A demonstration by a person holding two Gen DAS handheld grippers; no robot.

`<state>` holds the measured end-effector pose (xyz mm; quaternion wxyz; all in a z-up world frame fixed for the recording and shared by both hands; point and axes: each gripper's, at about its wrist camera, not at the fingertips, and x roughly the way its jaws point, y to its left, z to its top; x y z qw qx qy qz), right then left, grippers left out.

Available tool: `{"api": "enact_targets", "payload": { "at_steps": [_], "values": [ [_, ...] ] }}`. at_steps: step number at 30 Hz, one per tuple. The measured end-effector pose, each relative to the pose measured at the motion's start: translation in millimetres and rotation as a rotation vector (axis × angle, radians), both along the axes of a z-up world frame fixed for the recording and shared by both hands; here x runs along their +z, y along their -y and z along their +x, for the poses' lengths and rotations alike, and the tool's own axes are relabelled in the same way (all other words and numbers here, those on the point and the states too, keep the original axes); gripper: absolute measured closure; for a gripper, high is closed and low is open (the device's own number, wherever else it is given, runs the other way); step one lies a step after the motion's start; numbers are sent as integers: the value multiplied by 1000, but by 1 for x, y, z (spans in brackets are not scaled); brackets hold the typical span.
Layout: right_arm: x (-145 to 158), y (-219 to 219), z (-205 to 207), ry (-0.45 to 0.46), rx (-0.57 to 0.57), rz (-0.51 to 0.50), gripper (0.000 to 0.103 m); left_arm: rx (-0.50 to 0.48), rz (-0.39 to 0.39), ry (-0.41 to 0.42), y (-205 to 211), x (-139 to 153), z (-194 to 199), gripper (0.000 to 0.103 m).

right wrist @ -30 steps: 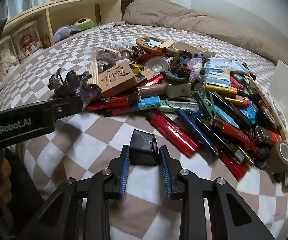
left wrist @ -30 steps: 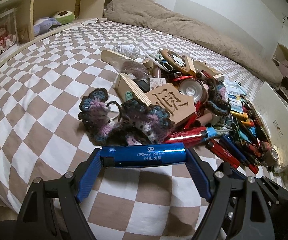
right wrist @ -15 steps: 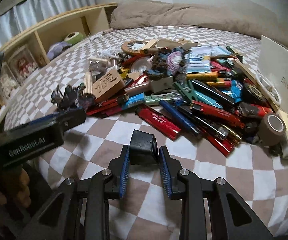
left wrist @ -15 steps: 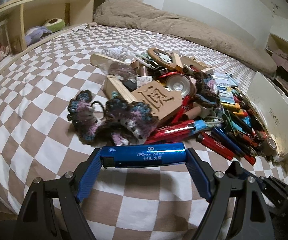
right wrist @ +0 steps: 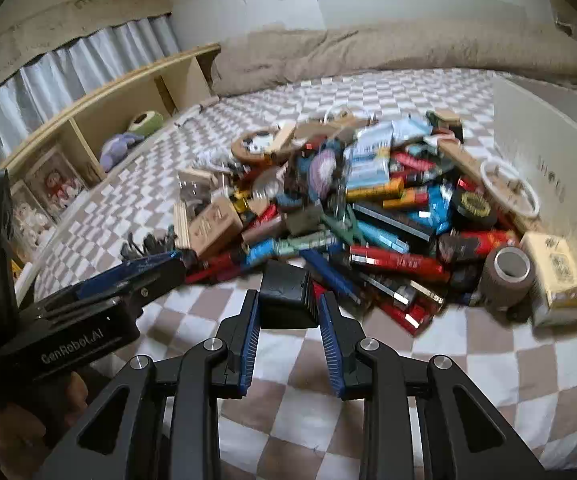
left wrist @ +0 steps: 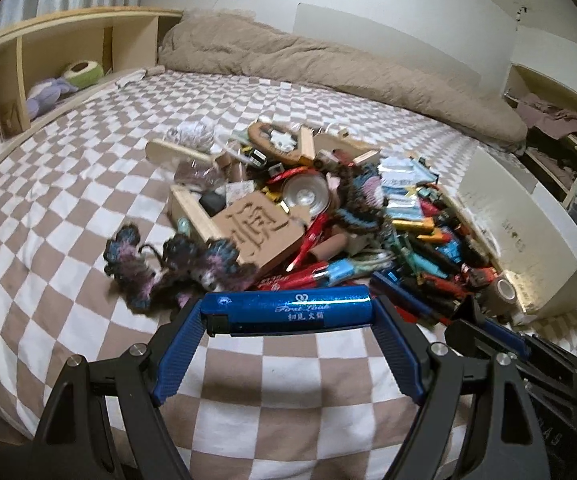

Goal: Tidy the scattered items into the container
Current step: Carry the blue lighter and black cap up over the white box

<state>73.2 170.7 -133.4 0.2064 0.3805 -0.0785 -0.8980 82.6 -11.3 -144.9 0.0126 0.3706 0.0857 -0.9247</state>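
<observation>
My left gripper (left wrist: pixel 288 312) is shut on a blue tube (left wrist: pixel 284 309) with white lettering, held crosswise above the checkered bedspread (left wrist: pixel 68 184). My right gripper (right wrist: pixel 286 300) is shut on a small black box (right wrist: pixel 286 294), also held above the bed. A heap of scattered items (left wrist: pixel 328 216) lies ahead: a wooden block with a carved character (left wrist: pixel 258 230), a dark crochet piece (left wrist: pixel 168 268), red and blue tubes (right wrist: pixel 392 260), a tape roll (right wrist: pixel 508 272). The white container (left wrist: pixel 528 236) stands right of the heap; it also shows in the right wrist view (right wrist: pixel 548 152).
A beige duvet (left wrist: pixel 328 68) lies along the head of the bed. A wooden shelf (left wrist: pixel 48 64) with plush toys runs along the left side. The left gripper body (right wrist: pixel 72 320) shows at the left of the right wrist view. A yellow box (right wrist: pixel 556 280) lies beside the tape roll.
Both grippers have lifted and drawn back from the heap, each still holding its item. The right view has swung toward the white container, which shows more fully.
</observation>
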Motion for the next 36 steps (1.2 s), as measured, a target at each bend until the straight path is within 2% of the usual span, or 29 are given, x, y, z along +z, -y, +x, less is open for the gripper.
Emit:
{"api": "enact_targets", "payload": {
  "at_steps": [8,16,23,27,36],
  "values": [
    [33,-12,1,-89,-14,-3,73,-24,-17,-60,-13,30,-1,20],
    [66,-43,5,-167,-56,-4,73,-69,-19,-127,-35,64,-5,20],
    [95,-88,8,-232,-119,5,73,-139,-14,-183,-68,91,-12,20],
    [110,-119,5,-263,-163,45,73,-184,0,-214,-90,106,-18,20],
    [128,-191,-11,-260,-252,90,73,-285,3,-247,-147,125,-39,20]
  ]
}}
